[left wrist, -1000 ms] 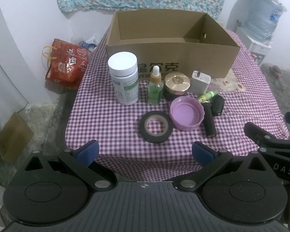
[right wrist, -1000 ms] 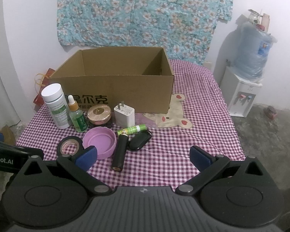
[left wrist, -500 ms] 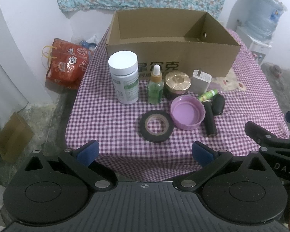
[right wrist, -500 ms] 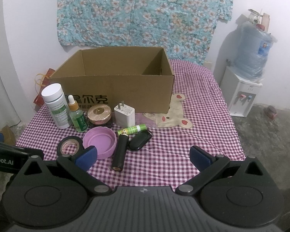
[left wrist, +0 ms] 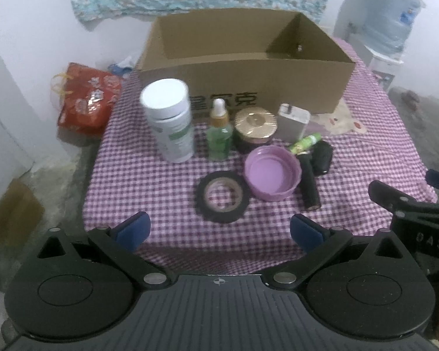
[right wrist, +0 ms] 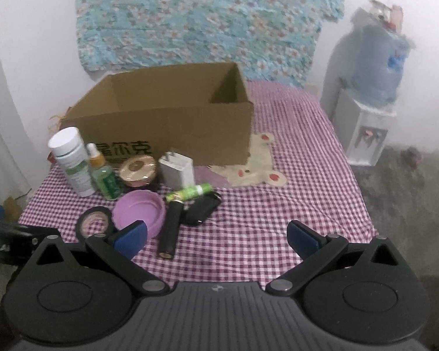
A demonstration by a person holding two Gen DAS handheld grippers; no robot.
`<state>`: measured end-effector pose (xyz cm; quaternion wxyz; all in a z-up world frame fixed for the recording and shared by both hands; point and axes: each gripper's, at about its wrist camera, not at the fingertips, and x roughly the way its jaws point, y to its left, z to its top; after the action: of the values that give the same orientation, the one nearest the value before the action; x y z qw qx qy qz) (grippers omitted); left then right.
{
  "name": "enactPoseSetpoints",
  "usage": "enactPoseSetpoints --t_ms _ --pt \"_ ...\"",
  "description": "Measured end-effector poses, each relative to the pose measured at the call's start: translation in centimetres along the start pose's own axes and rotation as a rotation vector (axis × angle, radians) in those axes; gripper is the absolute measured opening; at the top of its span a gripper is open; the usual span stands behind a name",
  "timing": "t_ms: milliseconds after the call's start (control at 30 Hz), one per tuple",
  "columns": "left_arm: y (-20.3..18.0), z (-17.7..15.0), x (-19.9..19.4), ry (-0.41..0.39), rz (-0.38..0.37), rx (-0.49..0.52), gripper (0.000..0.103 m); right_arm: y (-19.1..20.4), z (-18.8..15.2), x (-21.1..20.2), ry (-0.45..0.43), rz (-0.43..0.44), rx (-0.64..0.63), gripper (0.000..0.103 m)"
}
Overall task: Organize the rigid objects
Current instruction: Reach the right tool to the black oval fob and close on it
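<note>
My right hand-held gripper hangs with its blue-padded fingers spread wide and nothing between them, above the near edge of the purple-checked surface. Just ahead of my left finger lie a shallow purple plastic lid, a black tape roll and a black cylinder. Farther ahead stands an open brown cardboard box.

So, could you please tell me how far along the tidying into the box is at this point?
Nothing looks done: what shows of the cardboard box interior is bare. Nothing is in hand; the left tool and right tool are open and hold nothing. All of it is left: white bottle, dropper bottle, tape roll, purple lid, charger.
</note>
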<state>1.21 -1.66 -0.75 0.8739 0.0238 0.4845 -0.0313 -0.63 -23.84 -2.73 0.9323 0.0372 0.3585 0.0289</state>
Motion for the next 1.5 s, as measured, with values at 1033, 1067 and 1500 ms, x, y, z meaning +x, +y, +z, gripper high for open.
enactPoseSetpoints --t_ms 1033,1067,1500 --pt "-11.4 5.3 11.1 0.024 -0.253 0.43 0.039 -9.0 1.2 14.8 0.246 0.481 0.498 0.031" --pt "-11.6 5.3 11.3 0.026 -0.253 0.435 0.036 -9.1 1.3 15.0 0.249 0.491 0.503 0.031" --pt "-12.9 6.2 13.8 0.091 -0.247 0.426 0.031 -10.3 1.6 16.4 0.298 0.586 0.579 0.024"
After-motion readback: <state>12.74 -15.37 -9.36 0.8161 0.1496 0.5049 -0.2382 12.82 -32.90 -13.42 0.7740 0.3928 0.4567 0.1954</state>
